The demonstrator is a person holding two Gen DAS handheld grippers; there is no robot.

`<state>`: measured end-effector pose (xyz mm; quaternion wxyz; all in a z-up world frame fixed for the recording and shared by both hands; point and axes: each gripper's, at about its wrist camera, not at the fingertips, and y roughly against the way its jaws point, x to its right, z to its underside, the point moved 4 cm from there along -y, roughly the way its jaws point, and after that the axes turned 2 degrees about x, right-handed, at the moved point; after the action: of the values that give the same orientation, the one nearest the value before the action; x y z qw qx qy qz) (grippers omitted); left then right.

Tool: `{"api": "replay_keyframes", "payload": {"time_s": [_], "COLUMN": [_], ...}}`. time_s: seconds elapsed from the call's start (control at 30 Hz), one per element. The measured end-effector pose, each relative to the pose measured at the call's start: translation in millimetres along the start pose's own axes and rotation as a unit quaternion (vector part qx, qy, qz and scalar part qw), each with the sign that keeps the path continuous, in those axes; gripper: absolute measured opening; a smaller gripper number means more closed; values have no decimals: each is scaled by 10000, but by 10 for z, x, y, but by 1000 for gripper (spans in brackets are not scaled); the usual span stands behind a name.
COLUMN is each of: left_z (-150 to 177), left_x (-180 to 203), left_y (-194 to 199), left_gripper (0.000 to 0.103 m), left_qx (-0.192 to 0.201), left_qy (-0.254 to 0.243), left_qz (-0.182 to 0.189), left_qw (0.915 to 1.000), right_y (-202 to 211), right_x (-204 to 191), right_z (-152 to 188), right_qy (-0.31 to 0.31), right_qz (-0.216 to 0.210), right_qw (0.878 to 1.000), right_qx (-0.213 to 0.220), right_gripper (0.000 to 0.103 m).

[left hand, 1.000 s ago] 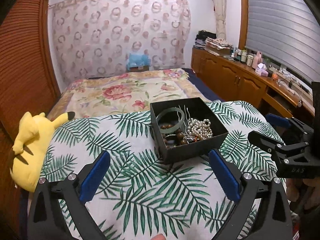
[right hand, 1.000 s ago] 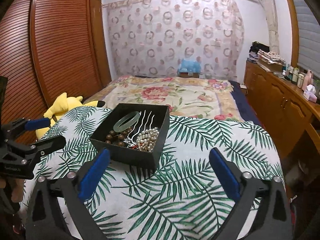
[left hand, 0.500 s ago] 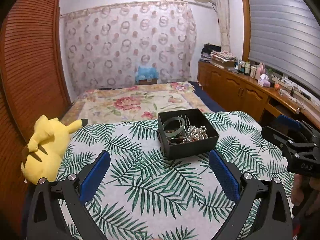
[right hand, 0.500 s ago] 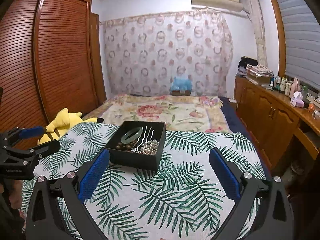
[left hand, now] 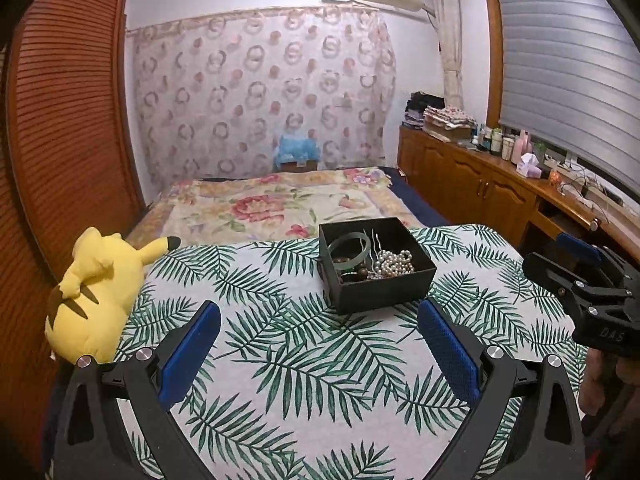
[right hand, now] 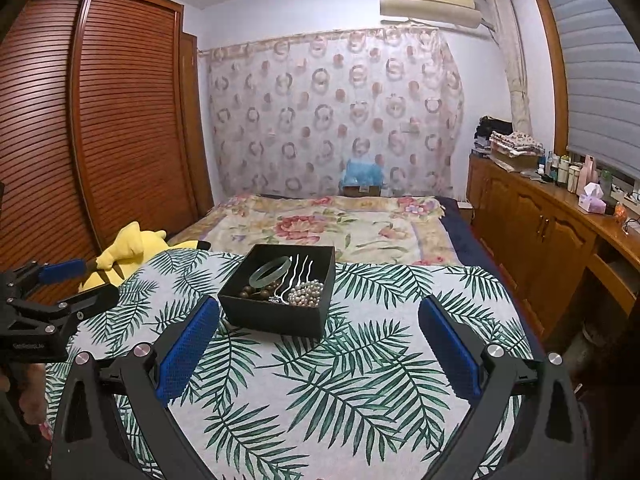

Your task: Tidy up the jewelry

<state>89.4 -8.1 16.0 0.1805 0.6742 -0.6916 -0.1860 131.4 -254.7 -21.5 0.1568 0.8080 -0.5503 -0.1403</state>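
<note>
Left tongs (left hand: 318, 334): spread wide, holding nothing, above the near part of the table (left hand: 280, 360). Right tongs (right hand: 318, 334): likewise wide and holding nothing. Table: covered by a white cloth printed with green palm fronds. Black box (right hand: 280, 294): near the table's far edge, holding a pale green bangle (right hand: 270, 271), brown beads (right hand: 256, 291), pearl strands (right hand: 306, 293) and a silver hair fork (right hand: 298, 272). Yellow plush toy (left hand: 96, 292): at the table's left edge. Beyond the far edge: bed with floral cover (left hand: 276, 204). Right wall: wooden cabinets (right hand: 540, 236).

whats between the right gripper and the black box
Nothing but bare palm-leaf cloth: in the right wrist view the right gripper, jaws open, faces the black box across printed fabric.
</note>
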Motion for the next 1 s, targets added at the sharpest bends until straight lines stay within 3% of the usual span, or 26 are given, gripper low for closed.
{"api": "replay_keyframes", "payload": {"time_s": [1.0], "left_z": [29], "left_x": [31], "left_y": [14], "left_gripper": [95], "left_qx": [9], "left_qy": [-14], "left_qz": [11], "left_qw": [10000], "right_y": [-26], "right_x": [10], "right_z": [19], "right_qy": [-13], "right_qz": [40], "right_qw": [10000], "right_qx": [-12], "right_gripper": [100]}}
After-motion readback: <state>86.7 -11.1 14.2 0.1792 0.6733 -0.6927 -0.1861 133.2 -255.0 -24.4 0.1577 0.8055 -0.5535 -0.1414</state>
